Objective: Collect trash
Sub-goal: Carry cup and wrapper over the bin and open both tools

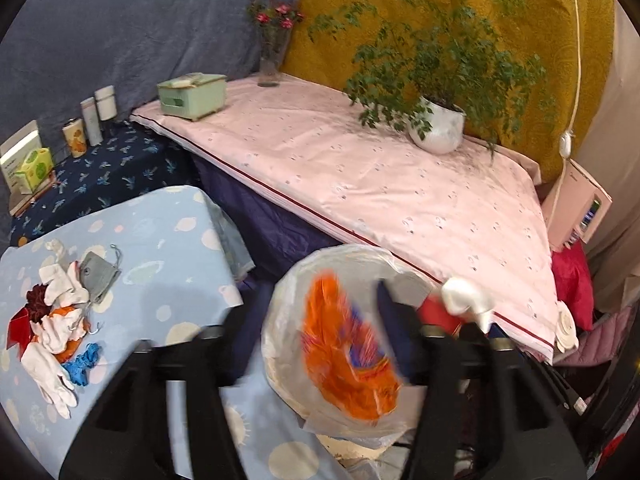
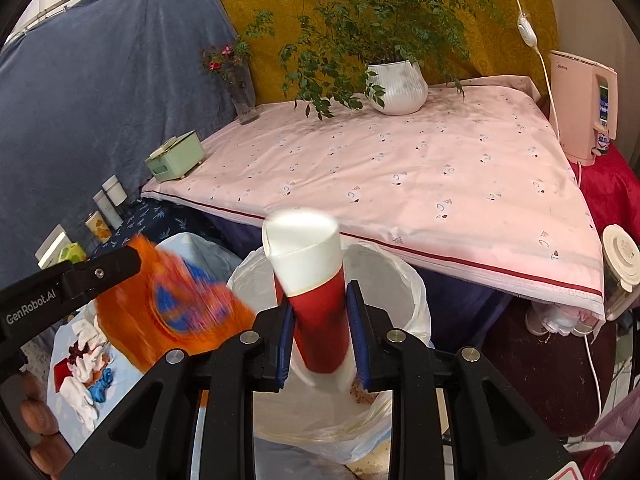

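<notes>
A white bin lined with a clear plastic bag [image 2: 404,280] stands below the pink table's edge; it also shows in the left wrist view [image 1: 288,292]. My right gripper [image 2: 320,336] is shut on a crushed red and white paper cup [image 2: 308,272] and holds it over the bin's mouth. An orange wrapper with a blue logo [image 2: 180,304] is blurred in the air beside the bin, just off my left gripper's fingers [image 2: 120,264]. In the left wrist view the wrapper [image 1: 348,344] lies between the spread jaws of my left gripper [image 1: 316,332], over the bin. A pile of trash [image 1: 60,320] lies on the light blue table.
A pink-clothed table [image 1: 360,176] holds a potted plant [image 1: 436,124], a green box [image 1: 192,94] and a flower vase [image 1: 272,60]. Bottles and boxes [image 1: 88,124] stand on a dark blue surface at left. A pink appliance [image 2: 580,104] stands at right.
</notes>
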Motion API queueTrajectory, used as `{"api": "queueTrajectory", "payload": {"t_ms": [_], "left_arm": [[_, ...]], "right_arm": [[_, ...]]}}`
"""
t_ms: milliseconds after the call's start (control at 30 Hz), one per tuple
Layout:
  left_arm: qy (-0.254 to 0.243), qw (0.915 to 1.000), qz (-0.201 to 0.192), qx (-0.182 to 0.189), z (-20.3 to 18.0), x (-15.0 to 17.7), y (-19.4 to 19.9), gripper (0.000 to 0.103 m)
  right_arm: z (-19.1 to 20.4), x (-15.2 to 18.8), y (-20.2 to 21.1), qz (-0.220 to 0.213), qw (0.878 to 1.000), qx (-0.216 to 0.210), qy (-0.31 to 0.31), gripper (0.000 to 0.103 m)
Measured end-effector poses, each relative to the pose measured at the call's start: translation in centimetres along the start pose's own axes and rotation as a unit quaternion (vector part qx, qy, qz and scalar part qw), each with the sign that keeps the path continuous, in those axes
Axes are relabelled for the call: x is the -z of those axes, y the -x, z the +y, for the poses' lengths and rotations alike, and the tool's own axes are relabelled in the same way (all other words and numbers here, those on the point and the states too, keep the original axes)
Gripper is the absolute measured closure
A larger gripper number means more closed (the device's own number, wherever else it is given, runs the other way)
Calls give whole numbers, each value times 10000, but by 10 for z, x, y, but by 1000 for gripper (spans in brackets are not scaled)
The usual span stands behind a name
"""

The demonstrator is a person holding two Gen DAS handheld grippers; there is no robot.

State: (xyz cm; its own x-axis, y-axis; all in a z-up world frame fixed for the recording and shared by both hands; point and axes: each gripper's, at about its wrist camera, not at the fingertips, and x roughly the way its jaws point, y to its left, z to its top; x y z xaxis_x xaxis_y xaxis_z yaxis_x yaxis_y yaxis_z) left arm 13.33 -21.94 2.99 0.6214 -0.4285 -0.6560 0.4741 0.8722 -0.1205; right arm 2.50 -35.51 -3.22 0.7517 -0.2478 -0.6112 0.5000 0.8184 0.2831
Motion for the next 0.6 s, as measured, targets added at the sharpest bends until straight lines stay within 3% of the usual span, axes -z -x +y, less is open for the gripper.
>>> {"api": "queueTrajectory", "payload": {"t_ms": [67,600], "left_arm": [[-2,9999,-120,-103,2,1,3,33],[125,9987,-143,-472,46,12,28,33]], "right_arm": [[4,1,2,-76,10000,42,47,55],[45,4,20,-135,9991,-124,377,47]]}}
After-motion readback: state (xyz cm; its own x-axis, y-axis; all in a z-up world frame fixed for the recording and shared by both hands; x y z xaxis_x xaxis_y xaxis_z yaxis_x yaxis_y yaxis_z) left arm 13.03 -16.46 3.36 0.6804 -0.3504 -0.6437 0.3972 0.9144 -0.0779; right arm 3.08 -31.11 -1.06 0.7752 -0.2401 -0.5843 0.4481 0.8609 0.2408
